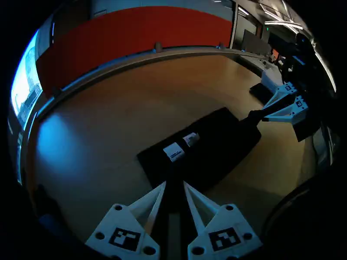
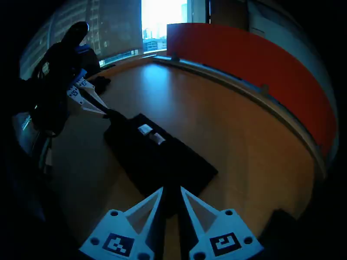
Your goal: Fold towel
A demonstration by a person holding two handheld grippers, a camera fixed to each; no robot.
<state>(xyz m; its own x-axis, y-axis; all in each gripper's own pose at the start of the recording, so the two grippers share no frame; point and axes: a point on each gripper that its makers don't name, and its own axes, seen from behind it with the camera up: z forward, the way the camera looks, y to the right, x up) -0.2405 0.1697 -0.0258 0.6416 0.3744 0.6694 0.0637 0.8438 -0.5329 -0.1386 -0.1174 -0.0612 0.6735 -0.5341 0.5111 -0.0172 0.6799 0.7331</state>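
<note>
**Item.** Black oblong cloth towel [image 1: 217, 143] lies flat on the brown wooden tabletop [image 1: 130, 108] as a long strip. Two small white labels [image 1: 174, 151] sit face up nr its middle.

**Handling (est.).** Soft, limp and light, w/ no stiffness. Expect it to sag between your two holds and drag on the wood if carried low. It looks neither fragile nor slippery. The strip looks layered, and layers can slide apart, so take the full thickness at the short ends, close to the edge.

**Fingers.**
- Left gripper [image 1: 174, 187]: fingers pressed almost together w/ dark cloth in the narrow gap. This reads as a pinch on the near short end.
- Right gripper [image 2: 172, 190]: same condition at the opposite end. In the left gripper view its tips converge on the towel's far end.

**Pose.** Both grippers sit low over the tabletop, tilted slightly down. They point along the strip, facing each other from either end. The hands behind them are too dark to assess.

**Recommendation.** To halve the strip, lift one end clear of the wood before bringing it across — keep the other end pinned.
</note>
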